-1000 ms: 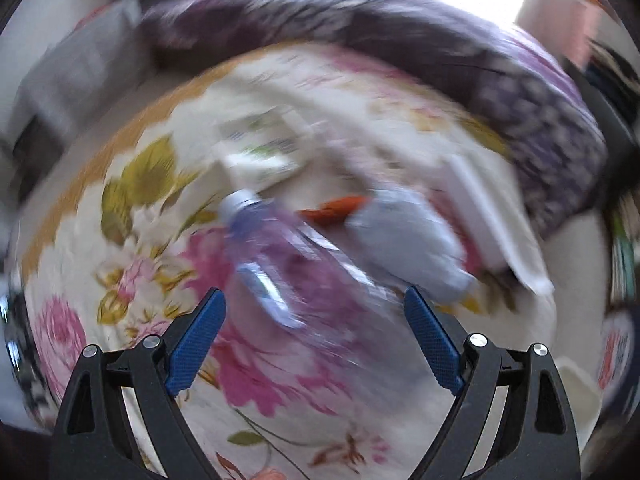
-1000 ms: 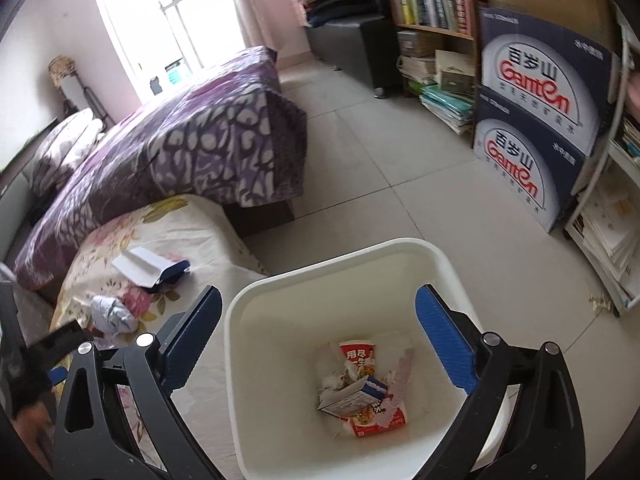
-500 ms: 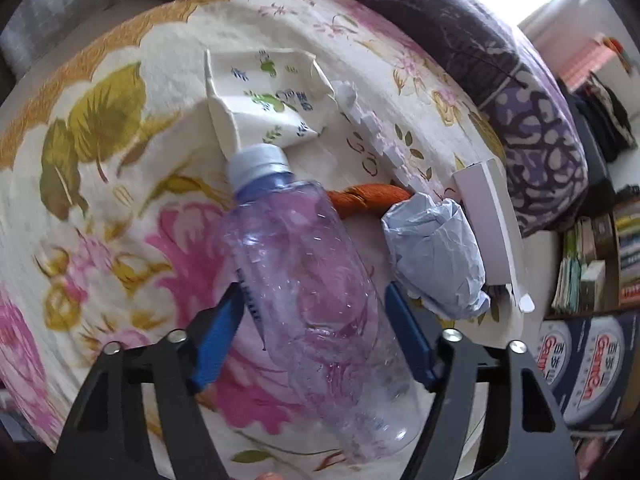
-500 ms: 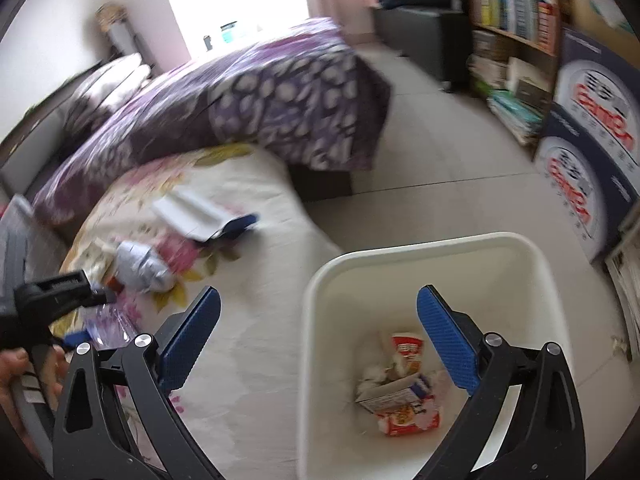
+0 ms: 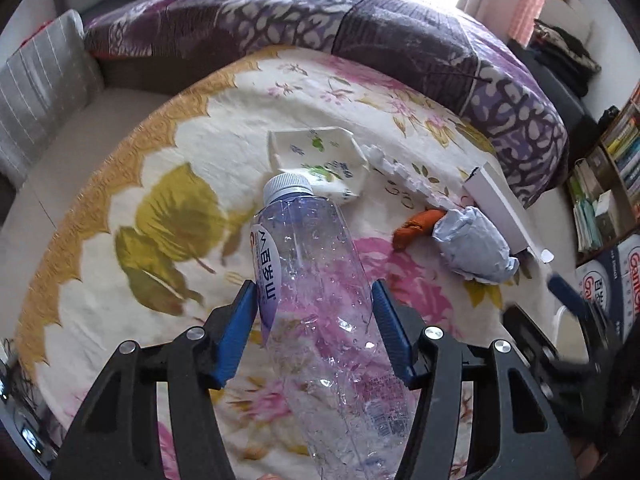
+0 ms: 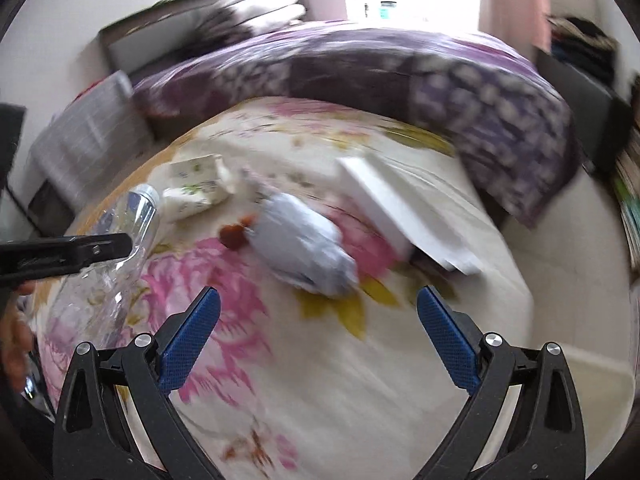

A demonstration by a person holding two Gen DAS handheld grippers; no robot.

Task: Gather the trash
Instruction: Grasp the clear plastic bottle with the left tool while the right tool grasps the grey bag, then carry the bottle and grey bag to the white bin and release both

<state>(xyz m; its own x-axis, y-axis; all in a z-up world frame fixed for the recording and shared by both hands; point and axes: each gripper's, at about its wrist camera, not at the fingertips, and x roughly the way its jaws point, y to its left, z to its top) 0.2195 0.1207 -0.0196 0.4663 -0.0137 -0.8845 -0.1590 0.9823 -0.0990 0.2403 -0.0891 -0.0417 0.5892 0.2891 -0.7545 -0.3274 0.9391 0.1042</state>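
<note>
My left gripper (image 5: 316, 320) is shut on a clear plastic bottle (image 5: 320, 296) with a white cap, held above the floral blanket (image 5: 160, 200). The bottle also shows at the left of the right wrist view (image 6: 124, 240). My right gripper (image 6: 318, 328) is open and empty above the blanket, facing a crumpled grey-blue paper ball (image 6: 304, 248). On the blanket lie a white floral carton (image 5: 320, 156), an orange scrap (image 5: 416, 228), the paper ball (image 5: 472, 248) and a flat white box (image 5: 504, 204).
A purple patterned quilt (image 5: 360, 28) is heaped along the far side of the bed. A grey striped pillow (image 5: 40, 88) lies at the left. Bookshelves (image 5: 608, 184) and printed cardboard boxes (image 5: 612, 276) stand at the right.
My left gripper closed on the bottle and lifted it off the blanket. My right gripper swung left, from over the white bin to over the bed and the paper ball.
</note>
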